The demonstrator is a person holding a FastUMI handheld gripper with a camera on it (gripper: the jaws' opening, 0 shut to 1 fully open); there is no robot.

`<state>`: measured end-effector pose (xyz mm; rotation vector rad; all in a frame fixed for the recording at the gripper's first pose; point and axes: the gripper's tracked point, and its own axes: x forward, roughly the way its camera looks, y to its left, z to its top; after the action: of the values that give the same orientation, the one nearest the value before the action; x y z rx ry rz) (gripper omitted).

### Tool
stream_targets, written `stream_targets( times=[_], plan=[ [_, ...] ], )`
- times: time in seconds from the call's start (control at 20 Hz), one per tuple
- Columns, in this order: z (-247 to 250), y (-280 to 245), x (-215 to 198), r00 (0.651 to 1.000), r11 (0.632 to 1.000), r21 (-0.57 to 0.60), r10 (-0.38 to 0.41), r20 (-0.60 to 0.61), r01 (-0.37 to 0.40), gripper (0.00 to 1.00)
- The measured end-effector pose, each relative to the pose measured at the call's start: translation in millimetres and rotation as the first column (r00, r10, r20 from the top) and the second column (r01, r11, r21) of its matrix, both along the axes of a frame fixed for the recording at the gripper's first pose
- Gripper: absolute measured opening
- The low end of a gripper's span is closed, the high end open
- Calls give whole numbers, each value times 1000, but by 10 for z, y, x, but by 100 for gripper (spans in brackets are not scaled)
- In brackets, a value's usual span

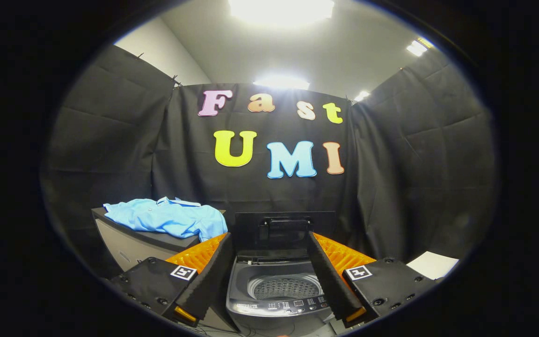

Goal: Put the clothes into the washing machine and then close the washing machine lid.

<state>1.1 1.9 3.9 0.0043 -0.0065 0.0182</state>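
Observation:
A light blue shirt (169, 218) lies crumpled on top of a dark cabinet (129, 243), left of and beyond my left finger. A grey top-loading washing machine (276, 306) stands just ahead, seen between my fingers. Its lid (284, 230) is raised upright at the back, and the perforated drum (284, 288) shows nothing inside. My gripper (272, 276) is open, its fingers spread wide to either side of the machine's opening, with nothing between them.
Black cloth walls enclose the booth on three sides. A white sheet (433, 264) lies on a surface to the right of the right finger. The machine's control panel (288, 305) faces me along its front rim.

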Motion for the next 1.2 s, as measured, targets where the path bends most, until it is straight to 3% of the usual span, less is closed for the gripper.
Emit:
stream_targets(
  times=[0.55, 1.2],
  plan=[
    [23, 32, 13, 1000, 1000, 5, 11, -7, -11, 99],
    [293, 456, 249, 995, 995, 29, 96, -12, -96, 99]
  ],
)
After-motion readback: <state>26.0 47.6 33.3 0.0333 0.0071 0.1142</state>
